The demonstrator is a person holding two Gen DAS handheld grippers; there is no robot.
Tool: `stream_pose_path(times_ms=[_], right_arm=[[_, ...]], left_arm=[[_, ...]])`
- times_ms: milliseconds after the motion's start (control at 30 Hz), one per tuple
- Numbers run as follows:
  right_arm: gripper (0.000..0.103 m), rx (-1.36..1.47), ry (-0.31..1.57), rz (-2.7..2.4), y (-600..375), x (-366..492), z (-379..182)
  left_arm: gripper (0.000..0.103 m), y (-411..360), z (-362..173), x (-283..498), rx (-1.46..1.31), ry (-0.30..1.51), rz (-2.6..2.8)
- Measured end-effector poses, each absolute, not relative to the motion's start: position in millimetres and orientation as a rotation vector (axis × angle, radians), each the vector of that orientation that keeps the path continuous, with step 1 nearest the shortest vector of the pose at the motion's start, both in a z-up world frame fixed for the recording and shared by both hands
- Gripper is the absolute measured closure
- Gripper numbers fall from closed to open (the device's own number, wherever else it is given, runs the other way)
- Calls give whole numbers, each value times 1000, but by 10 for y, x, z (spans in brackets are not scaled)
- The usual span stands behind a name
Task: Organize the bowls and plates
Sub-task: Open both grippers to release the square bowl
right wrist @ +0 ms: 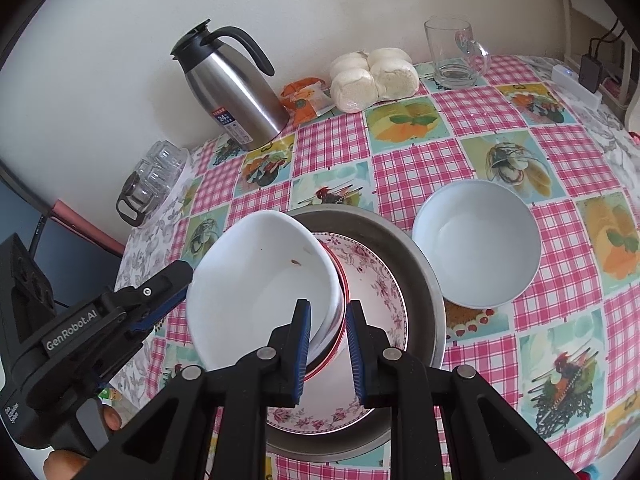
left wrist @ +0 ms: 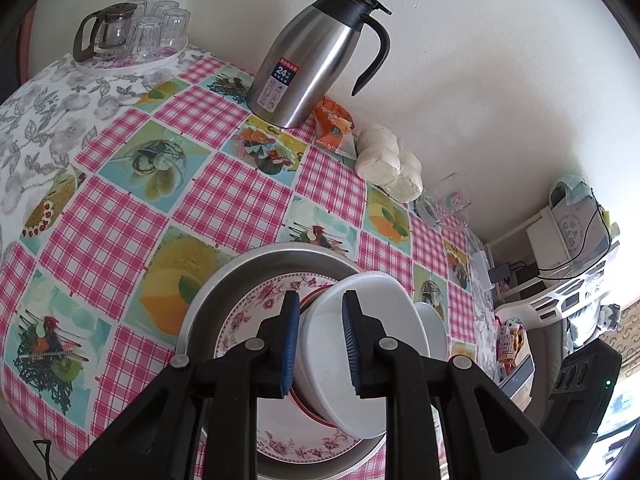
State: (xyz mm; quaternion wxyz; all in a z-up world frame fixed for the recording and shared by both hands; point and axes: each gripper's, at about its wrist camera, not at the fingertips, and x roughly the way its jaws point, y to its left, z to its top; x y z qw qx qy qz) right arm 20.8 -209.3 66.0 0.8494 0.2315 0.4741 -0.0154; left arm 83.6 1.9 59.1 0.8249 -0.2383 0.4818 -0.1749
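Note:
A steel pan (right wrist: 416, 256) on the checkered table holds a floral plate (right wrist: 384, 300) with a red-rimmed dish on it. A white bowl (right wrist: 260, 280) is tilted over them. My left gripper (left wrist: 320, 344) straddles this bowl's rim (left wrist: 360, 320) and is shut on it. My right gripper (right wrist: 328, 352) straddles the opposite rim of the stacked bowls with its jaws close around it; whether the pads press on it cannot be told. A second white bowl (right wrist: 476, 240) stands upright on the table right of the pan, also seen in the left wrist view (left wrist: 432, 328).
A steel thermos jug (right wrist: 236, 92), an orange packet (right wrist: 304, 100), wrapped buns (right wrist: 372, 76) and a glass mug (right wrist: 452, 52) line the wall. A tray of glasses with a glass pot (left wrist: 128, 32) stands at the far corner. Shelving (left wrist: 560, 264) is beyond the table's end.

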Motion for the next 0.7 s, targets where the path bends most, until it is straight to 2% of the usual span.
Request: stream_pose_path(times_ms=[233,333,400,467,533,633,700], right_arm=[[82,504,975,-35,-2167,182,734],[82,504,963,-38,-2181,172,775],[81,499,956,-39,-2183,171,799],[71,482,951,-51,-2177,177,814],[40,461,948,-75,-2175,180,822],[34,431,943,-95,-2176,183,831],[26,429,943,-102,-2186,187,821]], left_arm=[[78,58,649,815,-496,1004,-348],[52,68,659,810,-481,1003,-319],[49,73,657,811,-470,1008,-296],[45,85,648,820,-460,1012,-277],[37,91,636,829,-441,1018,-252],[25,91,620,833,-410,1023,-213],[23,96,609,838,-403,1025,-206]])
